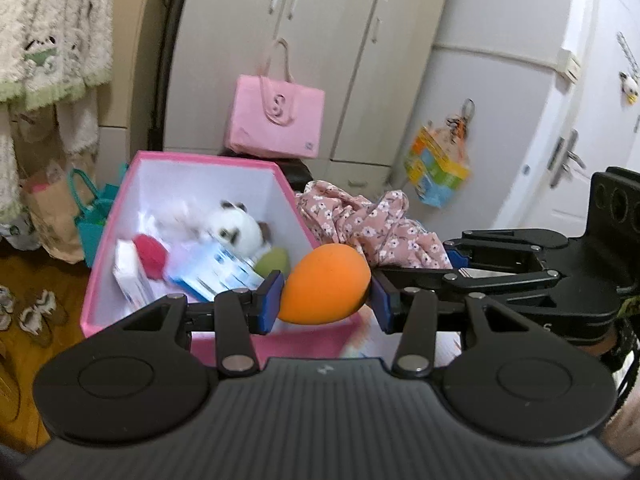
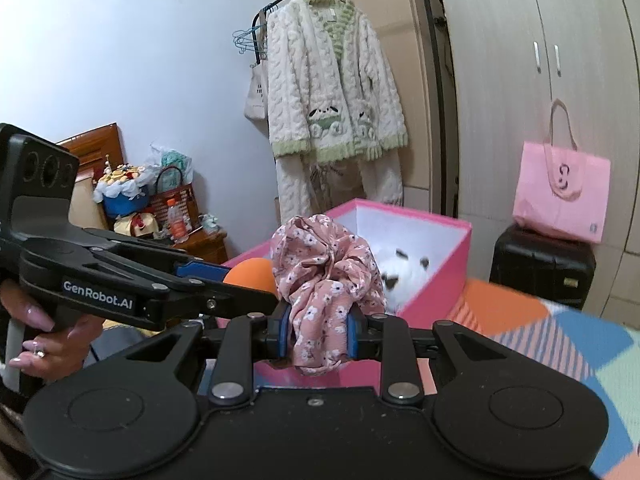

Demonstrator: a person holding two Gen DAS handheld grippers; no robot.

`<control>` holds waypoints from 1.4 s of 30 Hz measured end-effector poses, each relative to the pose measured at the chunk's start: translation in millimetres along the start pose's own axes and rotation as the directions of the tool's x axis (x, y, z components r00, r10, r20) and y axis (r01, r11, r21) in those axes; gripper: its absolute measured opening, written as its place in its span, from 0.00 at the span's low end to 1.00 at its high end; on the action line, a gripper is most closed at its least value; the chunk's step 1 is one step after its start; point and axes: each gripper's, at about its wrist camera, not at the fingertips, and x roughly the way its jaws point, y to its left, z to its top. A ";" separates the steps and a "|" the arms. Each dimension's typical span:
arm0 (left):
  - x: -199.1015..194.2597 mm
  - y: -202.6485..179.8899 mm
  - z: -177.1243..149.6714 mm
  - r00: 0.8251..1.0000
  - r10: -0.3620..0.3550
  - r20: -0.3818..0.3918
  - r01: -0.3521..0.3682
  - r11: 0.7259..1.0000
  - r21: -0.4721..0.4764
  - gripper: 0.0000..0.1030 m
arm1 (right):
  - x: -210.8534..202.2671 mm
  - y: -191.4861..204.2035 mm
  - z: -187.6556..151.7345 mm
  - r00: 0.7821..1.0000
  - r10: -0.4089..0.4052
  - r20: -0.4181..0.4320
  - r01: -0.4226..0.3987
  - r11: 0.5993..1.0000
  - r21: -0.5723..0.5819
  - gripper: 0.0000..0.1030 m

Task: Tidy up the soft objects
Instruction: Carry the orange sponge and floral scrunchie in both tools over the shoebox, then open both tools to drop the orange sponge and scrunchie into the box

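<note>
The bed (image 2: 560, 340) carries a cover patterned in orange, blue, green and striped patches. The pink box (image 2: 436, 284) stands directly on it, near its far edge. Contents of the box rest in the box, not on the bed.

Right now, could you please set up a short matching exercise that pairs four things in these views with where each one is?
Things:
1. orange sponge egg
2. floral scrunchie
3. panda plush
4. pink tote bag

Places:
A. on the black suitcase
B. in the right tongs
C. inside the pink box
D. in the left tongs

Pairs: 1-D, 2-B, 3-C, 4-A
</note>
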 end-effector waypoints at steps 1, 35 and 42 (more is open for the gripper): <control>2.1 5.5 4.0 1.000 0.004 0.004 -0.004 1.000 -0.002 0.44 | 6.3 -2.0 4.5 1.000 0.000 0.003 0.000 1.000 -0.005 0.30; 145.3 87.2 75.1 0.900 0.394 -0.186 -0.345 0.905 0.248 0.63 | 176.6 -66.8 46.5 0.985 0.006 -0.175 -0.020 0.997 -0.079 0.52; 123.6 78.1 73.5 0.923 0.355 -0.144 -0.321 0.922 0.215 0.70 | 152.7 -64.1 41.1 0.993 0.001 -0.118 -0.008 0.998 -0.061 0.68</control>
